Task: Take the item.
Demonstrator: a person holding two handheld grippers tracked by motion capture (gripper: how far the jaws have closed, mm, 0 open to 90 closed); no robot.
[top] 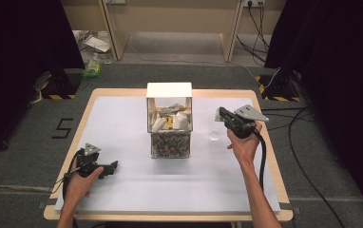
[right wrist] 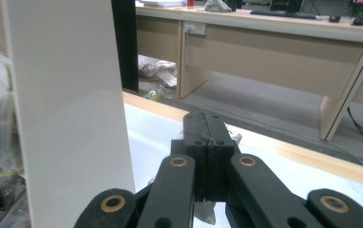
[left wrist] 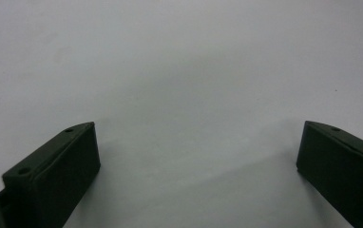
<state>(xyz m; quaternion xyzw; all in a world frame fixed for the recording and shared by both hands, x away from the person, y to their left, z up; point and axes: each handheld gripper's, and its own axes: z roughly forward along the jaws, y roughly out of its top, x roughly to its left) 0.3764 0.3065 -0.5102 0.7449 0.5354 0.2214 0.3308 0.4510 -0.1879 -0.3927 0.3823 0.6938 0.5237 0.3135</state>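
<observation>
My right gripper (top: pixel 219 114) hangs above the table just right of the clear box (top: pixel 169 124). In the right gripper view its jaws are pressed together (right wrist: pixel 209 124). A thin crumpled clear packet (right wrist: pixel 234 137) pokes out beside the tips and below them, so it looks pinched. My left gripper (top: pixel 113 166) rests low at the front left in the person's hand. It is open (left wrist: pixel 196 152) over the bare white sheet, with nothing between the fingers (left wrist: pixel 61 166).
The clear box has a white lid (top: pixel 169 89) and white side wall (right wrist: pixel 70 109), and holds several pale packets above a layer of small brownish pieces. A small clear thing (top: pixel 214 134) lies on the white sheet (top: pixel 122 118) below the right gripper. Desks stand beyond the table.
</observation>
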